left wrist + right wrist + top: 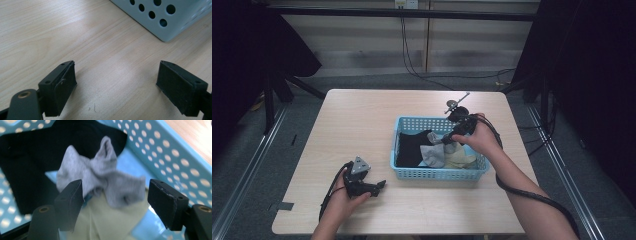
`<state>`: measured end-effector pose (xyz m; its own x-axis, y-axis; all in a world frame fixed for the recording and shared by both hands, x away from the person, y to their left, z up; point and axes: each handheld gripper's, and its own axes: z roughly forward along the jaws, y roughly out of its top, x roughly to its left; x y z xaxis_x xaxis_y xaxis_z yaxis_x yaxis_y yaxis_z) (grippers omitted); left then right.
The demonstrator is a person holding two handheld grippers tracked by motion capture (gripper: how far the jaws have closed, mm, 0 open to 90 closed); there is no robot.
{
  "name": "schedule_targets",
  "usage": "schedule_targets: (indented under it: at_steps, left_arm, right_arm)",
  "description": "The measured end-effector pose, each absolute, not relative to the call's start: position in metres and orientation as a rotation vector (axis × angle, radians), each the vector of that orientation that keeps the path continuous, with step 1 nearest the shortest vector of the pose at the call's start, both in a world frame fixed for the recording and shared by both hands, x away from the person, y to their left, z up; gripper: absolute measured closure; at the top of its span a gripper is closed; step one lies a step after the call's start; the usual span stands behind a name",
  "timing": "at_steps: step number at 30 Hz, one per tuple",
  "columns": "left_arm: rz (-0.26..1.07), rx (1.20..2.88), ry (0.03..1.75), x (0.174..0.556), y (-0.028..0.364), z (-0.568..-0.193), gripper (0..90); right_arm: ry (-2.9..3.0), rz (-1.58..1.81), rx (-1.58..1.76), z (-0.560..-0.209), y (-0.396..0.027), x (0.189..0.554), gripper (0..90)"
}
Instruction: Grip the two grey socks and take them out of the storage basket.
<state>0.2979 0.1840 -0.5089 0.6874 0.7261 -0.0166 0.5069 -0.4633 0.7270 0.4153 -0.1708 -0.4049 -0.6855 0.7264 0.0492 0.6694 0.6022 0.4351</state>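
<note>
One blue basket [438, 173] holds three socks (black, grey, cream); both claws gape wide, gripping nothing.

My desk [362, 130] is pale wood with a fine, light grain. On it the basket [439, 173] is light blue, its walls dotted all over with round holes. Inside lies a black cloth [411, 148], a heathered grey sock [100, 178] and a pale yellow-cream cloth [110, 222]. My left claw [116, 86] is black, with matte black pads [62, 90]. My right claw [115, 202] is black too, with a brass-coloured ring set in each arm.
</note>
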Motion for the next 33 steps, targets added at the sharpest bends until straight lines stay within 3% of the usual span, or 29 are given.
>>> schedule_targets:
  at_steps: [4,7,9,14,33]
  left_arm:
    - [0.385,2.168,0.938,0.298,0.184,-0.509,15.0]
    - [0.384,2.167,0.938,0.298,0.184,-0.509,14.9]
    - [0.384,2.164,0.94,0.298,0.184,-0.509,14.9]
    - [0.384,2.168,0.938,0.298,0.184,-0.509,14.9]
    - [0.382,2.172,0.94,0.298,0.184,-0.509,14.6]
  right_arm:
    - [2.694,0.639,1.192,-0.411,-0.162,0.425,28.8]
    - [2.696,0.564,1.201,-0.419,-0.156,0.431,36.3]
    - [2.72,0.552,1.203,-0.423,-0.155,0.433,52.9]
    - [2.77,0.505,1.182,-0.423,-0.156,0.434,81.9]
    - [2.838,0.481,1.12,-0.358,-0.182,0.421,83.3]
